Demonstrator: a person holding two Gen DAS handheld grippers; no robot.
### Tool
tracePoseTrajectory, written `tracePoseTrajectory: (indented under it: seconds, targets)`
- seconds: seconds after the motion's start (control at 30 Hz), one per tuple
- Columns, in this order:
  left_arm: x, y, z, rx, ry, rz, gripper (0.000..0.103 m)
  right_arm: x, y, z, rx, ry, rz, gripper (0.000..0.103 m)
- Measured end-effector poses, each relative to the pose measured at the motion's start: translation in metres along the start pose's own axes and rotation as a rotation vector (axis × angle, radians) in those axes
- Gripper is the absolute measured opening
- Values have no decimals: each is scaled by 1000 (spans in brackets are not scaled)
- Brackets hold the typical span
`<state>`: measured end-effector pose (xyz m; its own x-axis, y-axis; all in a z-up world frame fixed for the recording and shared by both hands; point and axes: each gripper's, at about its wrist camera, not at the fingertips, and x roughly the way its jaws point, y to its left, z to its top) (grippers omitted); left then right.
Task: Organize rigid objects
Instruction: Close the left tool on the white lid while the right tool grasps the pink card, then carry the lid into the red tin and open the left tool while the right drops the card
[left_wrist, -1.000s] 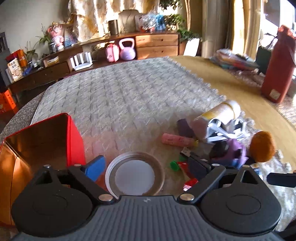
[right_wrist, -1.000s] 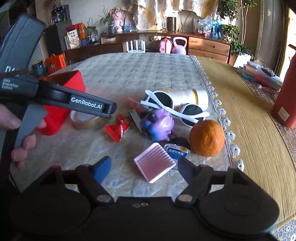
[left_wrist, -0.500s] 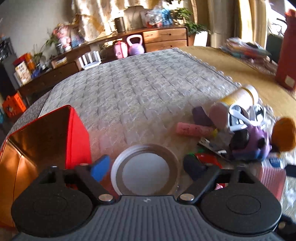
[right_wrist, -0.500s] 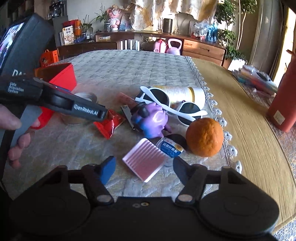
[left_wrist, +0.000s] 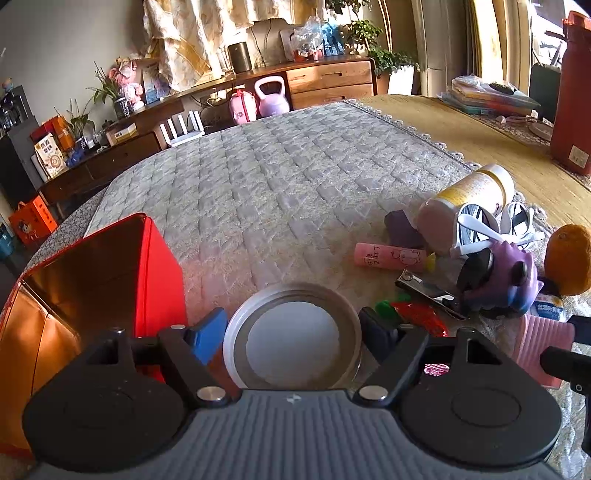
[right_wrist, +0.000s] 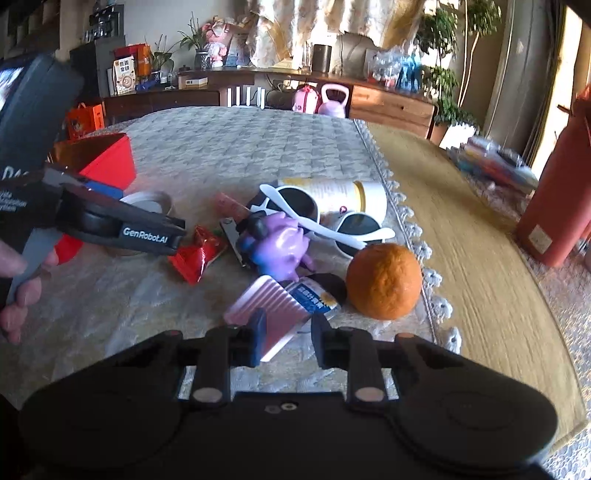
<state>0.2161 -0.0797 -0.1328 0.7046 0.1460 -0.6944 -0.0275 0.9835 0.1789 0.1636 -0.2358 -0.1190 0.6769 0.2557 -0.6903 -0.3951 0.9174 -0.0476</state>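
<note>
Now straddling the round lid (left_wrist: 291, 332) with the left gripper (left_wrist: 291, 328), at six o'clock in the left wrist view, flat on the quilted cloth (left_wrist: 295, 184). Having just been narrowing, and meeting the lid's rim with the blue pad at nine o'clock and the black pad at three.

Pinching the near corner of the pink ribbed card (right_wrist: 273, 306) with the right gripper (right_wrist: 286, 332), at six o'clock in the right wrist view. Having just been closing fast, with the fingers close together and the card's corner between them.

Keeping the open red tin (left_wrist: 110, 266) just beside the lid, at nine o'clock of it.

Leaving the rest heaped at three o'clock of the lid:
- red wrapper (right_wrist: 195, 258) and nail clipper (left_wrist: 424, 291) nearest
- pink tube (left_wrist: 388, 256) behind those
- purple toy (right_wrist: 280, 247) touching white sunglasses (right_wrist: 358, 225)
- a can (right_wrist: 340, 194) lying on its side behind the glasses
- an orange (right_wrist: 384, 280) at three o'clock of the card, near the cloth's fringe

Gripping the left tool's handle with a hand (right_wrist: 18, 288), at nine o'clock in the right wrist view.
</note>
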Motion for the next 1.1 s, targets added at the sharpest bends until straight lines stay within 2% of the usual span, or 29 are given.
tracePoseTrajectory:
  seconds: [0.13, 0.57, 0.8, 1.0, 1.1]
  targets:
    - [-9, -1, 0, 18, -27, -6, 78, -6, -1, 2, 13, -16, 4, 12]
    - [-46, 19, 3, 23, -45, -63, 78, -26, -3, 10, 75, -37, 25, 2]
    - [-74, 42, 4, 25, -57, -100, 78, -44, 8, 25, 46, -70, 25, 2]
    - [-96, 77, 7, 8, -76, -112, 78, -63, 22, 55, 59, -113, 96, 2]
    - [-104, 100, 10, 1, -92, -91, 78, -68, 39, 75, 33, -142, 138, 2]
